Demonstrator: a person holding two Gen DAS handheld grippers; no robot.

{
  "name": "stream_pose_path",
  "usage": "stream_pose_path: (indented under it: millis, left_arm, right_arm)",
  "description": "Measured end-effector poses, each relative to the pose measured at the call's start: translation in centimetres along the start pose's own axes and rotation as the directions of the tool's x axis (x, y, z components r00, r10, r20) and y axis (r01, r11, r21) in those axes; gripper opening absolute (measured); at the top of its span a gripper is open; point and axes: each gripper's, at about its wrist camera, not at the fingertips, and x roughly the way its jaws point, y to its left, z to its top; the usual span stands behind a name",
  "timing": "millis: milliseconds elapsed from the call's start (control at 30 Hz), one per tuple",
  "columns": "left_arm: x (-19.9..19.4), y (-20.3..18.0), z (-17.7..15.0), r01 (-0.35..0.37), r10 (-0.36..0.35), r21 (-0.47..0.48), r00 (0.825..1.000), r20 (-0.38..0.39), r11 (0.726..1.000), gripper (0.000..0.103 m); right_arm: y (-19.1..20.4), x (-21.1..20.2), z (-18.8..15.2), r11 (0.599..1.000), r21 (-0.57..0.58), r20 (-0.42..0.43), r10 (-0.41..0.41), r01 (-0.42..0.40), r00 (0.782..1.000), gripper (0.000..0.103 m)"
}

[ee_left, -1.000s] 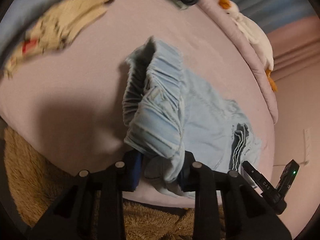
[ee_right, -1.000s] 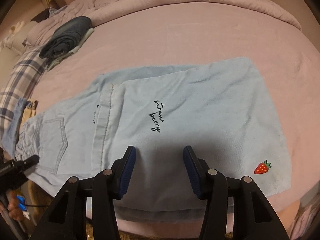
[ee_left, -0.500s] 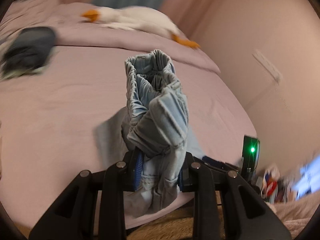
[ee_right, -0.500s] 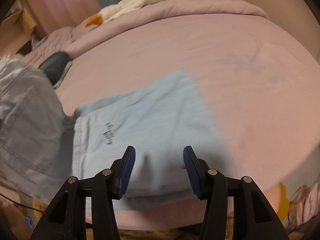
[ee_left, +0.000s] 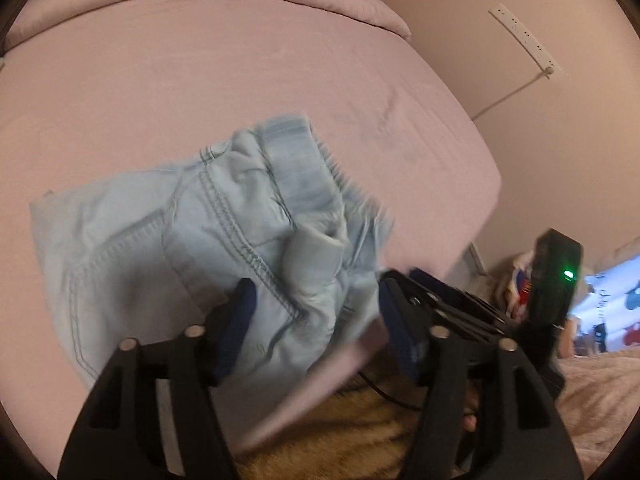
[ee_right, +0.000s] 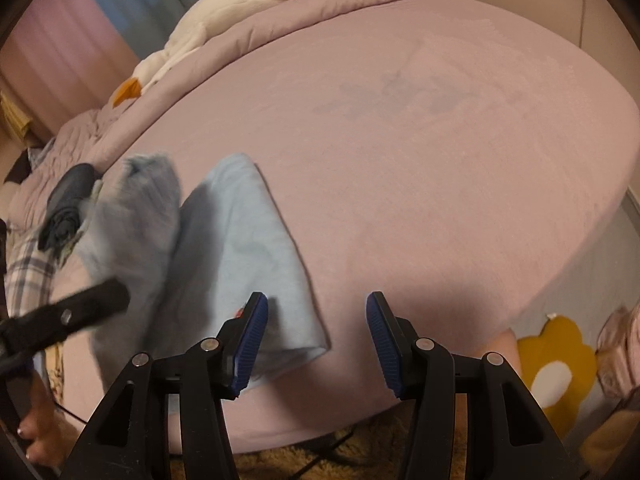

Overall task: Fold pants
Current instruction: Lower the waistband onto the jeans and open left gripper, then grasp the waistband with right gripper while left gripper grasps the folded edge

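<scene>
Two handheld grippers work over a bed (ee_right: 400, 140) covered in a smooth mauve sheet. In the left wrist view, the left gripper (ee_left: 314, 312) has its blue-padded fingers (ee_left: 240, 316) spread, with a bunched part of the light blue pants (ee_left: 224, 236) lying between them; the cloth is blurred, and whether the pads actually pinch it cannot be told. The pants' gathered elastic waistband (ee_left: 296, 160) stands up just beyond the fingers, and a stitched seam runs across the crumpled fabric, which spreads out to the left on the sheet near the bed's front edge. In the right wrist view, the right gripper (ee_right: 316, 332) has its fingers (ee_right: 252, 336) wide apart and holds nothing; its left finger sits over the near corner of the pants' folded lower part, which lies flat on the sheet, while the right finger is over bare sheet. To the left in that view, the rest of the pants is lifted and blurred, with the left gripper's dark body in front of it. A white plush goose (ee_right: 208, 28) with orange feet lies on the rolled comforter at the far side of the bed, and a dark folded garment (ee_right: 68, 204) rests near the far left. A yellow flower-shaped rug (ee_right: 556, 364) shows on the floor at lower right.
</scene>
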Motion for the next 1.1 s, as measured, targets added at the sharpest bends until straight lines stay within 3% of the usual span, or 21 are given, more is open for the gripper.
stream_pose_path:
  millis: [133, 200, 267, 333, 400, 533, 700, 733, 767, 800, 867, 967, 1100]
  left_arm:
    - [-3.6, 0.5, -0.5, -0.016, 0.016, -0.001, 0.995, 0.100, 1.000, 0.093]
    - [-5.5, 1.5, -1.2, -0.047, 0.049, -0.016, 0.987, 0.155, 0.999, 0.094]
    - [-5.9, 2.5, -1.6, -0.149, 0.155, -0.043, 0.973, 0.172, 0.988, 0.093]
    - [-6.0, 3.2, -1.4, -0.267, 0.276, -0.072, 0.945, 0.176, 0.961, 0.093]
    - [-6.3, 4.0, -2.0, -0.323, 0.335, -0.091, 0.926, 0.176, 0.942, 0.093]
    - [-7.2, 5.3, -3.0, -0.304, 0.321, -0.120, 0.930, 0.179, 0.945, 0.093]
    - [-7.4, 5.3, -3.3, -0.361, 0.379, -0.128, 0.907, 0.181, 0.924, 0.093]
    - [-7.5, 5.4, -3.4, -0.366, 0.386, -0.132, 0.905, 0.180, 0.921, 0.093]
    - [-7.6, 5.4, -3.4, -0.367, 0.387, -0.135, 0.904, 0.181, 0.920, 0.093]
    - [-7.4, 5.5, -3.3, -0.366, 0.387, -0.138, 0.904, 0.182, 0.920, 0.093]
    - [-7.5, 5.6, -3.4, -0.365, 0.387, -0.144, 0.904, 0.183, 0.920, 0.093]
    - [-7.6, 6.0, -3.5, -0.373, 0.397, -0.152, 0.899, 0.184, 0.915, 0.093]
    - [-7.1, 6.6, -3.5, -0.371, 0.398, -0.165, 0.901, 0.173, 0.914, 0.093]
  right_arm:
    - [-0.1, -1.1, 0.4, 1.000, 0.006, 0.023, 0.010, -0.010, 1.000, 0.052]
    - [0.4, -1.7, 0.6, 0.999, -0.023, 0.030, 0.038, -0.037, 0.999, 0.053]
    - [1.1, -2.0, 0.8, 0.994, -0.052, 0.029, 0.096, -0.094, 0.995, 0.055]
    - [2.3, -2.0, 0.8, 0.981, -0.077, 0.015, 0.180, -0.178, 0.984, 0.062]
    - [3.6, -1.1, 1.0, 0.970, -0.111, -0.019, 0.216, -0.217, 0.976, 0.070]
    - [4.8, 1.7, 1.5, 0.970, -0.150, -0.081, 0.181, -0.192, 0.980, 0.070]
    - [6.0, 5.4, 1.3, 0.969, -0.215, -0.124, 0.094, -0.120, 0.988, 0.070]
    - [6.2, 5.8, 1.2, 0.969, -0.213, -0.114, 0.098, -0.121, 0.989, 0.069]
    - [6.5, 5.8, 1.3, 0.969, -0.213, -0.110, 0.103, -0.125, 0.989, 0.059]
    - [6.6, 5.6, 1.3, 0.966, -0.208, -0.121, 0.129, -0.153, 0.984, 0.038]
    - [6.3, 4.2, 1.7, 0.966, -0.186, -0.099, 0.165, -0.181, 0.981, 0.029]
    - [6.0, 0.9, 2.5, 0.959, -0.171, -0.023, 0.227, -0.227, 0.974, 0.026]
    - [6.2, -2.0, 2.6, 0.967, -0.214, 0.070, 0.158, -0.140, 0.985, 0.026]
